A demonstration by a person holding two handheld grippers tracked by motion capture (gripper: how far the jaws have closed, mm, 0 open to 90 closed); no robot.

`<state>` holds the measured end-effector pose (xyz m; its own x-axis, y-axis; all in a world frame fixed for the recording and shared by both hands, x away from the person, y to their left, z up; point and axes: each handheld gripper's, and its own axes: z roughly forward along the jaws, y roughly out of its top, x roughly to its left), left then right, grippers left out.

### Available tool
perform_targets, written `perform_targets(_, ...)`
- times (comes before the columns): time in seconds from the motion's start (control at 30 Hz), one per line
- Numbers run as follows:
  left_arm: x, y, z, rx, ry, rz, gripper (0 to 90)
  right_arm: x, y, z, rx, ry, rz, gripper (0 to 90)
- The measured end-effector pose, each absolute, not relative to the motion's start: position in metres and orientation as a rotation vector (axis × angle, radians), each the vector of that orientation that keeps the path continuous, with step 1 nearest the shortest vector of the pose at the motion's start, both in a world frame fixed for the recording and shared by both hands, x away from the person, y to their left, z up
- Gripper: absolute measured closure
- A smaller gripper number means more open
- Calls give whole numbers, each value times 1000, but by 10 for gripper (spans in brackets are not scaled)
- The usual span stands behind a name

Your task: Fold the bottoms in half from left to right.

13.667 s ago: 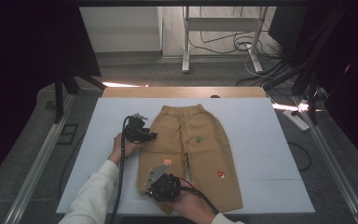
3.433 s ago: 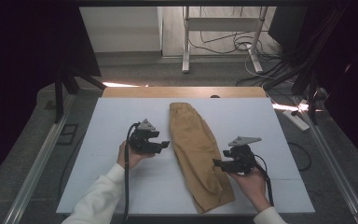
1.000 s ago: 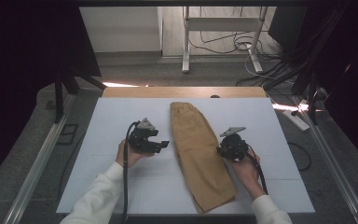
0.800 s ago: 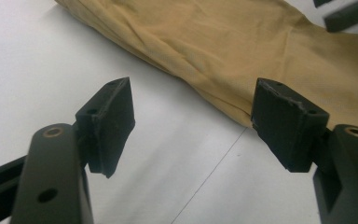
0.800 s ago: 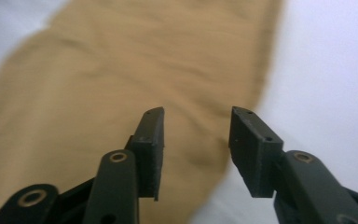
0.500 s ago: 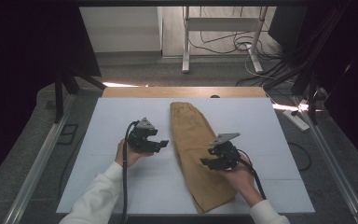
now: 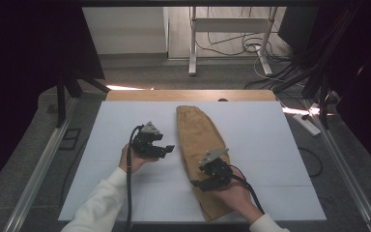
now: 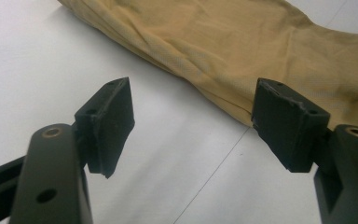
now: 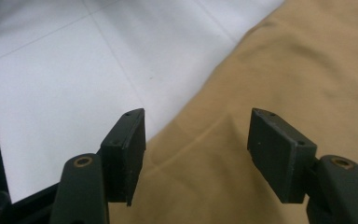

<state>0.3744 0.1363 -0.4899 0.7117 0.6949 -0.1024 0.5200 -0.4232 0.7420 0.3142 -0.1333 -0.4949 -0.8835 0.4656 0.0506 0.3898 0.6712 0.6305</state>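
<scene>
Nearest the person, the right tool (image 7: 196, 183) hangs over the lower part of the folded tan cloth trousers (image 7: 200, 145); its jaws have just been opening and stand spread, with fabric under them but nothing pinched. Farther up, the left tool (image 7: 170, 149) is spread too, empty, just beside the trousers' left edge. The trousers lie lengthwise down the middle of the white surface (image 7: 280, 159).

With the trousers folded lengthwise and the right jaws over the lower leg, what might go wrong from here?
1. The right gripper, whose jaws have just been opening with nothing between them, hovers over the folded trousers; a shallow pinch may catch just the top layer and undo the fold.
2. The left gripper stands open beside the cloth, off it, so nothing pins the trousers and they may slide on the white table.
</scene>
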Motion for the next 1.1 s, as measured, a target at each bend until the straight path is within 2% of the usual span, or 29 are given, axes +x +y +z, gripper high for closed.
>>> perform_targets(0.6,374,136,-491,2117,924,282,289,300,-117,-515,653,2815,796,356)
perform_targets(0.73,374,136,-491,2115,927,283,289,300,-118,-514,656,2795,763,442)
perform_targets(0.97,374,136,-491,2117,922,285,289,303,-124,-510,675,2782,708,733)
perform_targets(1.1,374,136,-492,2117,925,283,290,305,-127,-509,685,2783,702,824)
